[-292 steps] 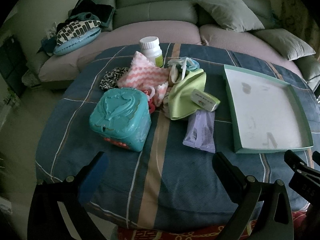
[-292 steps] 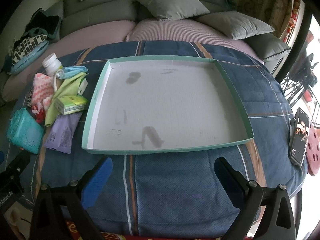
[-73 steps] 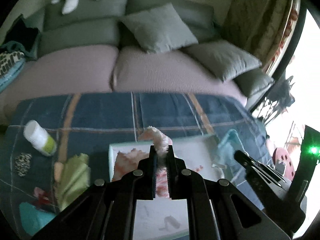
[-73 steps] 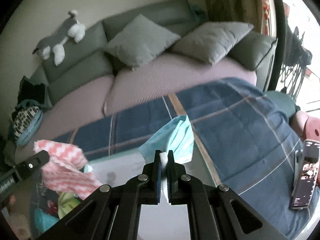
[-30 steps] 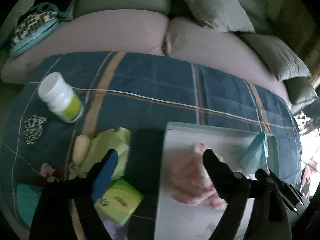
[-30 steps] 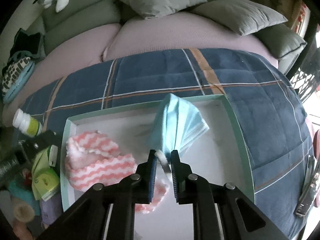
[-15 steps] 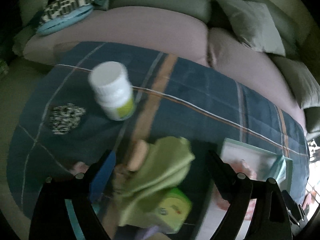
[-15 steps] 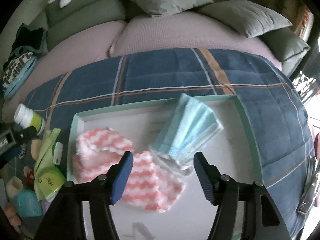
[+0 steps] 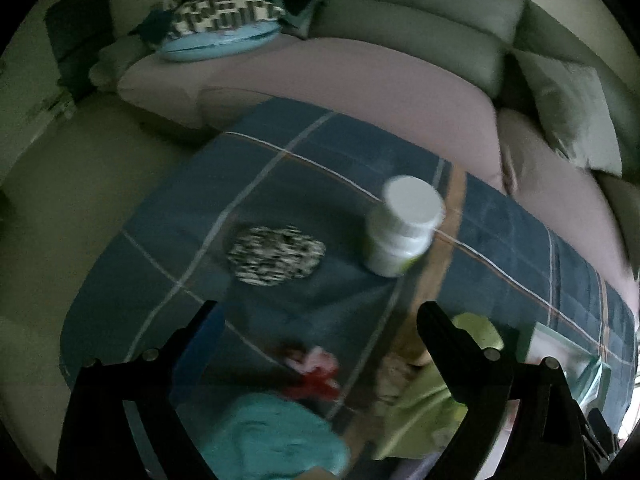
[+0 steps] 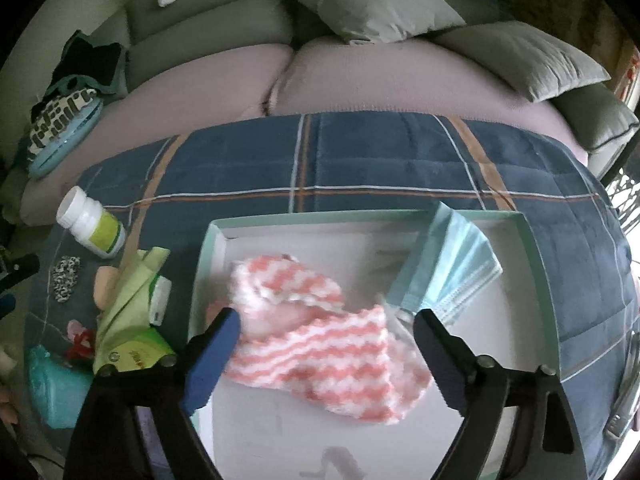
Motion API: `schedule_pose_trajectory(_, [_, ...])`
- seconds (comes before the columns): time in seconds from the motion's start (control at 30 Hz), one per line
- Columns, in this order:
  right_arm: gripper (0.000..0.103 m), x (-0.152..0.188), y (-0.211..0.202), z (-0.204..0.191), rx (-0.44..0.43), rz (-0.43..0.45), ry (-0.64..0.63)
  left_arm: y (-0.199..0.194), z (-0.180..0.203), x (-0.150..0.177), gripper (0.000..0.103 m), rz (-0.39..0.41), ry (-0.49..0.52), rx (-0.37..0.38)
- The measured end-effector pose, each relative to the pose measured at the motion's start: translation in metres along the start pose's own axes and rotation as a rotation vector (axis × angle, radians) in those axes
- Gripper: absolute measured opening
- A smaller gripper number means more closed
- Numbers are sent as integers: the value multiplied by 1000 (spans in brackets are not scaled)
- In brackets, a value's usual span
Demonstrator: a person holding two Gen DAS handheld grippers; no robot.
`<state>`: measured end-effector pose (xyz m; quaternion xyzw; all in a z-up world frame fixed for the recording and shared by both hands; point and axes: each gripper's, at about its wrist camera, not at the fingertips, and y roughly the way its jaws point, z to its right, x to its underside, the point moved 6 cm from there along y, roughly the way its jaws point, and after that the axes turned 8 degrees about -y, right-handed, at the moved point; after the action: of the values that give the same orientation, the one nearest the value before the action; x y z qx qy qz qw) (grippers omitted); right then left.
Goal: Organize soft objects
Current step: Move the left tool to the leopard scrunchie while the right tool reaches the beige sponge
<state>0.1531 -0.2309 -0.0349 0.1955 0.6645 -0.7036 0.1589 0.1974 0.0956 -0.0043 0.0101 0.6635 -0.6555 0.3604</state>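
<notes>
In the right wrist view a pink-and-white zigzag cloth (image 10: pixel 320 344) and a stack of blue face masks (image 10: pixel 452 272) lie in the green-rimmed white tray (image 10: pixel 536 280). My right gripper (image 10: pixel 324 332) is open and empty just above the cloth. In the blurred left wrist view my left gripper (image 9: pixel 320 320) is open and empty over the blue plaid cover, near a leopard-print scrunchie (image 9: pixel 276 256), a red-and-pink soft item (image 9: pixel 316 372) and a light green cloth (image 9: pixel 436 392). The scrunchie (image 10: pixel 66 278) and green cloth (image 10: pixel 128 300) also show left of the tray.
A white pill bottle (image 9: pixel 404 232) stands beside the scrunchie. A teal box (image 9: pixel 276 440), a green tissue pack (image 10: pixel 136 352) and a peach item (image 10: pixel 105 284) lie left of the tray. A grey sofa with cushions (image 10: pixel 372 4) runs behind.
My left gripper has swung left from the tray to the pile by the bottle and scrunchie. My right gripper has opened, left the masks in the tray and drawn back.
</notes>
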Motion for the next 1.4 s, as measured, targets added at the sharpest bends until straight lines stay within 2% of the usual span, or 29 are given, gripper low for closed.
schedule_pose_trajectory(0.23, [93,-8,-3,-27,-42,33,-35,-8,-58,-13,98,35,-142,-5])
schedule_pose_trajectory(0.4, [93,-13,-2,-56,-87,55,-81,0,-87,-16,98,31,-191,-25])
schedule_pose_trajectory(0.53, [93,-16,-1,-87,-171,61,-114,7,-99,-17,98,16,-203,-36])
schedule_pose_trajectory(0.8, [93,-19,11,-130,-251,56,-169,27,-101,-23,98,-34,-216,-7])
schedule_pose_trajectory(0.93, [93,-23,14,-144,-250,62,-193,35,-97,-34,98,-38,-201,33])
schedule_pose_trajectory(1.1, [90,-29,14,-169,-282,69,-242,52,-91,-46,100,-73,-106,33])
schedule_pose_trajectory(1.17, [81,-29,16,-181,-288,65,-272,64,-85,-49,100,-117,-66,61])
schedule_pose_trajectory(1.27, [74,-31,19,-197,-299,63,-308,81,-77,-50,100,-178,-30,81])
schedule_pose_trajectory(1.4, [61,-31,32,-208,-293,37,-333,106,-67,-50,100,-237,37,55])
